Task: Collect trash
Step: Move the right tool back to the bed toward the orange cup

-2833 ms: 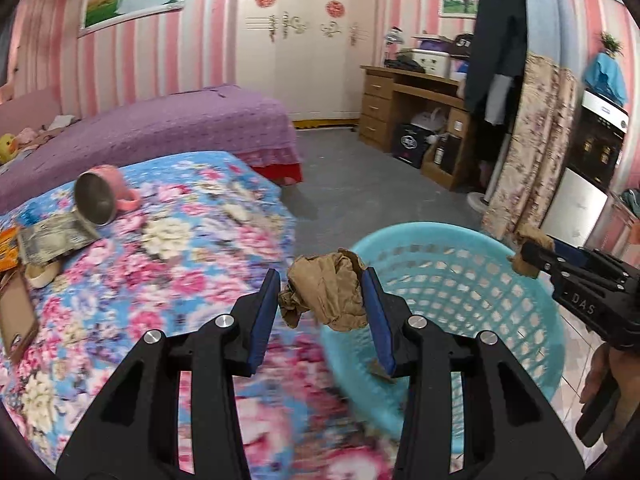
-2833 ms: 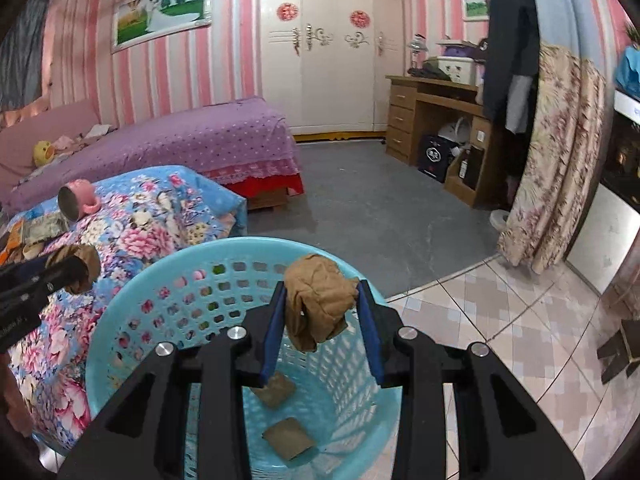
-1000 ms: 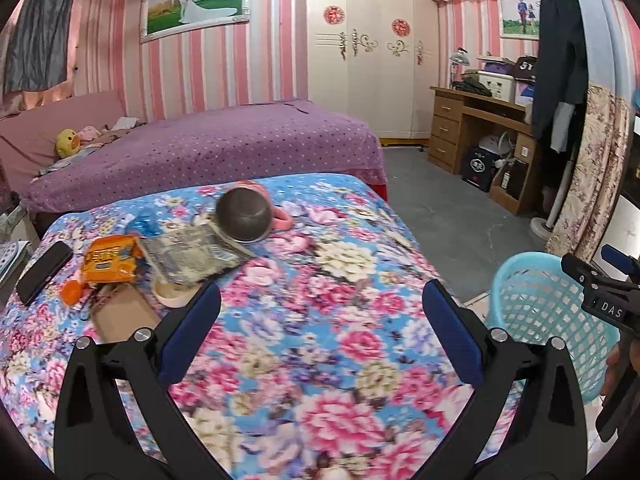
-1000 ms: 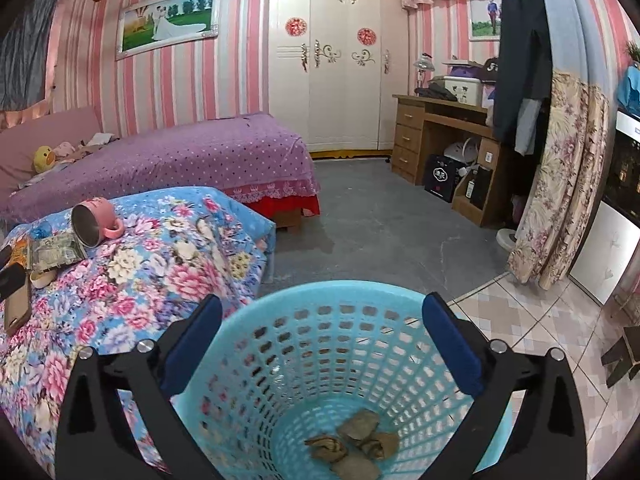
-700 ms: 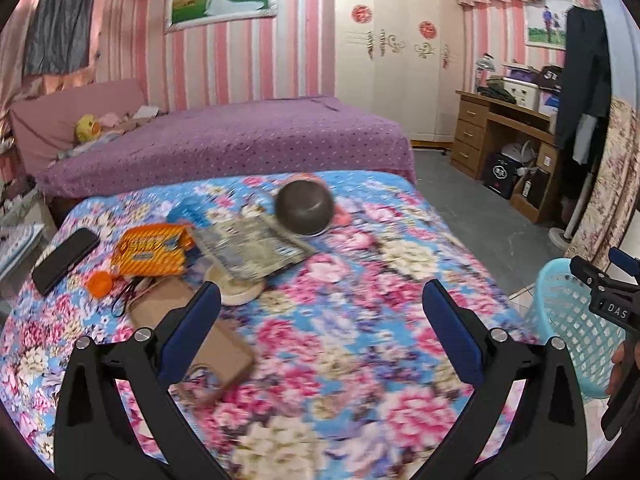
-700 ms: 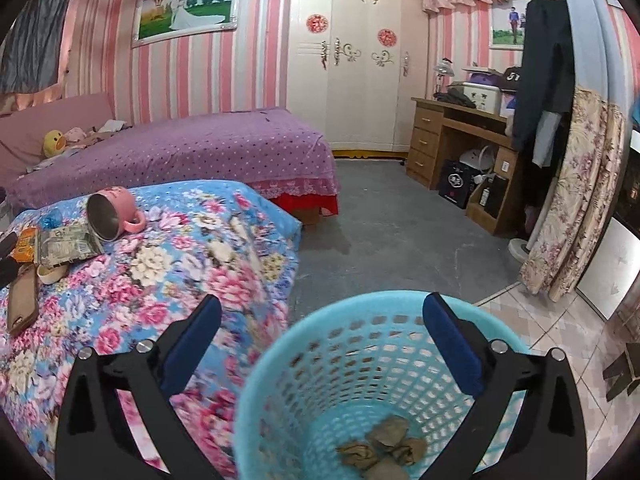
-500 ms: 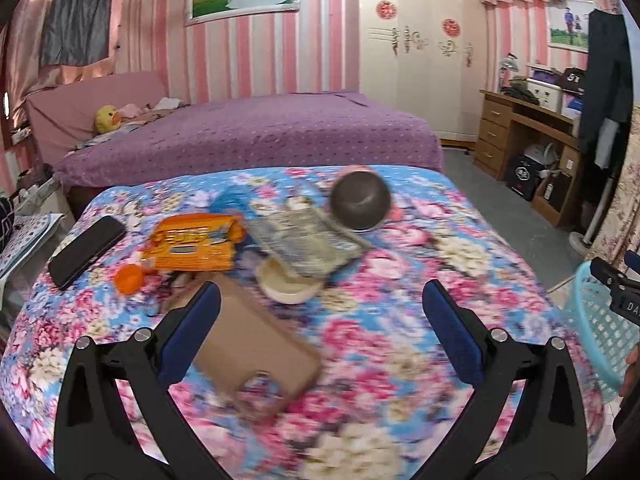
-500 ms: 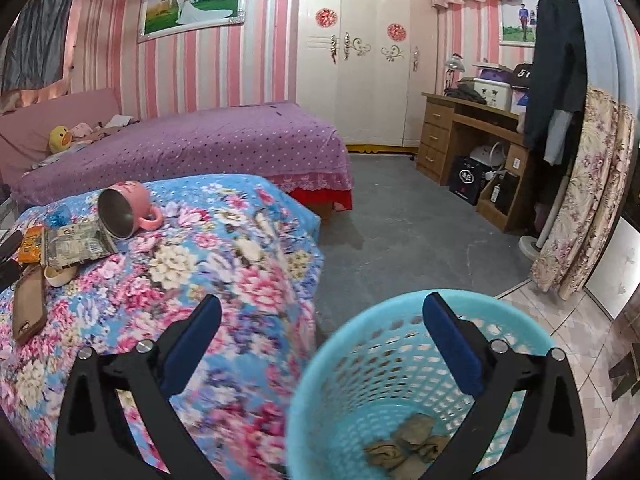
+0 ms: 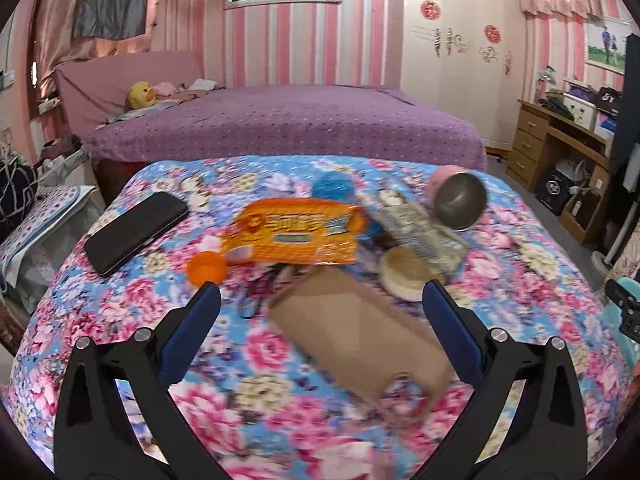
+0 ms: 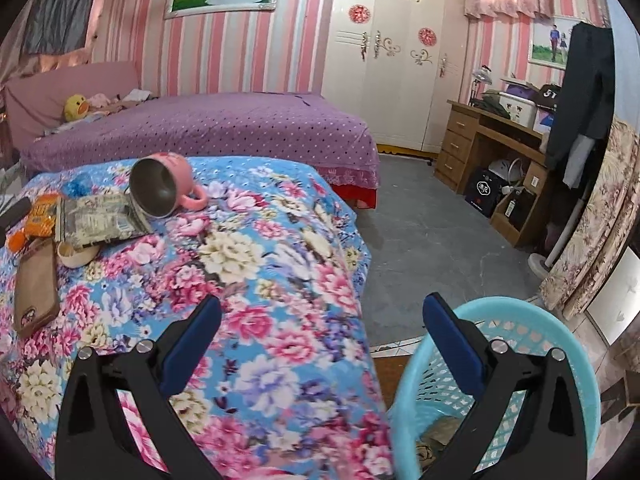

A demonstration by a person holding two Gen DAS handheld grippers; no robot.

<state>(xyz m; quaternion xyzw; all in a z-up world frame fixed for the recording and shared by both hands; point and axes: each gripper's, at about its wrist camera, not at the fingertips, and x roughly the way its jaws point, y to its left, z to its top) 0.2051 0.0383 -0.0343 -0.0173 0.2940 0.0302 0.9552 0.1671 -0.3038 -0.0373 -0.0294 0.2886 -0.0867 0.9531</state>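
My left gripper (image 9: 320, 304) is open and empty over the floral table (image 9: 540, 264), right above a brown wallet-like case (image 9: 360, 332). Beyond it lie an orange snack wrapper (image 9: 296, 230), a grey foil packet (image 9: 416, 228), an orange cap (image 9: 206, 266) and a small round lid (image 9: 404, 274). My right gripper (image 10: 322, 318) is open and empty above the table's right edge, next to the blue laundry basket (image 10: 532, 340) with crumpled brown paper (image 10: 436, 436) at its bottom. The packet (image 10: 100, 218) also shows in the right wrist view.
A pink mug (image 9: 458, 198) lies on its side at the far right of the table, and a black phone (image 9: 136, 230) at the left. A blue scrubber (image 9: 332, 186) sits behind the wrapper. A purple bed (image 10: 200, 128) stands behind the table, a wooden desk (image 10: 492, 148) at right.
Both grippers dropped their brown paper wads into the basket and opened. The left gripper swung left over the table's clutter. The right gripper drifted left off the basket.
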